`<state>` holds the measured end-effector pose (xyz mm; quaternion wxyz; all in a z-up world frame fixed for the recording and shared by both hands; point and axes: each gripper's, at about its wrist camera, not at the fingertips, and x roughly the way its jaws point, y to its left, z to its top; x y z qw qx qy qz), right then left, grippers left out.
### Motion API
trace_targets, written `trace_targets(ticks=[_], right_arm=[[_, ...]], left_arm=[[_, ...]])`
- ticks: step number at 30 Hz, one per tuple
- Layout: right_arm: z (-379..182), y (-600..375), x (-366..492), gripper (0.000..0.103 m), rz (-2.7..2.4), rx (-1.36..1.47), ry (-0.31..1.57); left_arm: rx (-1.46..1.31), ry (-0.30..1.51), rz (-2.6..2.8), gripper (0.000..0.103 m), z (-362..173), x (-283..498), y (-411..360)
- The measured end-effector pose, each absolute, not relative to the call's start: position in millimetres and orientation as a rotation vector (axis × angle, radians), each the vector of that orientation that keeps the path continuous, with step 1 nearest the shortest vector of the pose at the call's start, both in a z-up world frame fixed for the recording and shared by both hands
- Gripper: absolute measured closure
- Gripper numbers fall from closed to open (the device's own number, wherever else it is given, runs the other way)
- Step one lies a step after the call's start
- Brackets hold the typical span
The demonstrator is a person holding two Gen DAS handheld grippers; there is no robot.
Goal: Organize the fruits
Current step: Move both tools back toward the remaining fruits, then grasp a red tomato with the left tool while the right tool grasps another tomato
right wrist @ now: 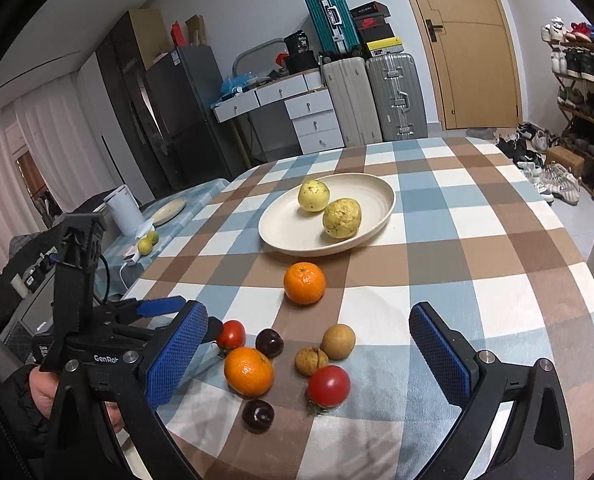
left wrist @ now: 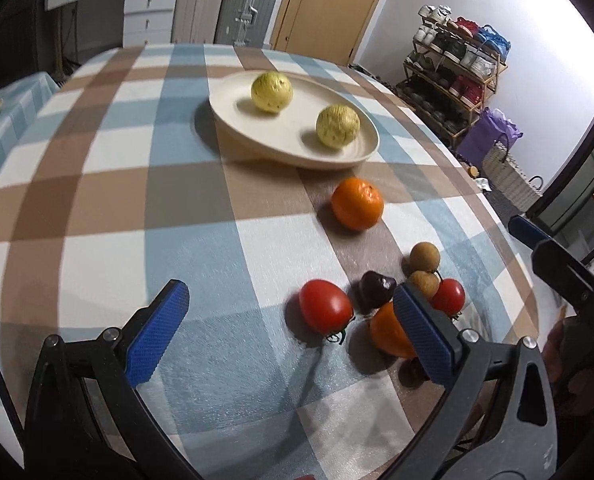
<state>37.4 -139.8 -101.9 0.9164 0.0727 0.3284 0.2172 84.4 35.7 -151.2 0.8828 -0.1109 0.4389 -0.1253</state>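
Fruit lies scattered on my checked table [right wrist: 477, 240]: two guavas [right wrist: 341, 218] sit in the cream plate [right wrist: 281, 236], one orange [right wrist: 304, 283] just before it, and nearer me a second orange [right wrist: 249, 371], two tomatoes [right wrist: 328, 386], two longans [right wrist: 338, 342] and two dark plums [right wrist: 258, 416] cluster together. My left claw [left wrist: 293, 332] and right claw [right wrist: 317, 360] hover over that cluster, jaws wide apart, gripping nothing
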Motion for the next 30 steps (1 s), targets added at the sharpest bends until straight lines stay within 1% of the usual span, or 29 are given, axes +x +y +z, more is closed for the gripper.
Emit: trace_targets(ticks=[3,5,8,11,12,14,15,16,18,22,30], right_arm=[[-104.9,-141.0,39.3,0.000,0.446,0.154,0.683],[-106.9,-141.5,40.3,0.000,0.447,0.156,0.686],[-109.0,-141.7,40.9,0.000,0.447,0.159,0.690],[-111.3,-141.6,41.4,0.000,0.448,0.162,0.696],[-111.6,-141.5,41.3,0.000,0.448,0.163,0.698],[-112.2,-141.7,41.3,0.000,0.449,0.166,0.700],[-111.9,-141.6,40.8,0.000,0.450,0.164,0.700],[-111.8,-141.6,40.6,0.000,0.450,0.162,0.699],[-111.3,-141.9,40.7,0.000,0.448,0.162,0.699],[-111.2,-141.9,40.7,0.000,0.450,0.158,0.700],[-110.7,-142.6,40.7,0.000,0.458,0.171,0.707]], left_arm=[[-0.257,0.923,-0.281,0.003,-157.4,88.0,36.9],[-0.270,0.924,-0.297,0.007,-159.9,89.6,37.3],[-0.288,0.935,-0.325,0.018,-162.8,91.8,37.0],[-0.302,0.933,-0.347,0.032,-164.0,93.3,37.6],[-0.307,0.940,-0.359,0.040,-164.6,94.1,37.5],[-0.302,0.945,-0.377,0.051,-164.4,93.7,37.0],[-0.302,0.954,-0.392,0.063,-165.4,93.9,36.3],[-0.301,0.964,-0.404,0.071,-166.5,94.3,34.8],[-0.298,0.964,-0.424,0.075,-167.5,93.0,31.8],[-0.284,0.955,-0.430,0.075,-166.5,90.3,29.1],[-0.314,0.905,-0.413,0.076,-152.3,87.3,47.0]])
